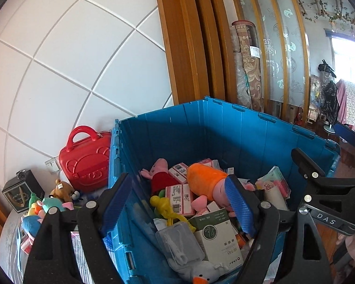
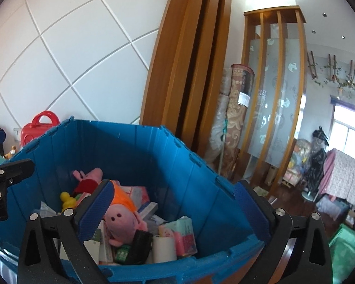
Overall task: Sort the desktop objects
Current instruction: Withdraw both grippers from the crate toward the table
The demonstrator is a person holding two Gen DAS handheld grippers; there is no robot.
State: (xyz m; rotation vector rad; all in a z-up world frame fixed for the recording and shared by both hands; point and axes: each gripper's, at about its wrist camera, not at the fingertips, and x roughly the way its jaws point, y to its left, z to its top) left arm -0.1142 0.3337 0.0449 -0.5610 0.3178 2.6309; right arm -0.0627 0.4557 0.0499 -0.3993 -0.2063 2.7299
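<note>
Both grippers hang over the blue crate (image 1: 224,132), and neither holds anything; the left gripper (image 1: 177,203) has its jaws spread with only air between the blue pads, and the right gripper (image 2: 175,210) stands as wide as it goes, one pad just above the pig plush in the orange dress (image 2: 123,213) without pressing on it. That plush lies inside the crate, on top of the heap and towards the crate's near wall; beside it lie a second pig plush in red (image 1: 161,172), a yellow toy (image 1: 165,208), pink boxes (image 1: 179,198), a white and green box (image 1: 215,232) and a pack of tissues (image 2: 179,236).

The risk, as I judge it, comes from the crowding; the heap is loose and piled high against the near wall, so a pad dipping in could nudge a box or snag soft fabric and drag it back over the rim; the two grippers also sit close over the crate, the right one showing at the edge of the left view, so a careless swing could knock them together.

Only the left view shows what waits outside the crate: a red case (image 1: 87,163) against the crate's left wall, and a cluster of small plush toys (image 1: 52,201) with a dark box (image 1: 21,191) further left of it; it also shows a grey plush with an orange beak (image 1: 201,274) at the crate's near corner. The right view gives the plush's face and the tissue pack plainly, and the room beyond the crate's right side.
</note>
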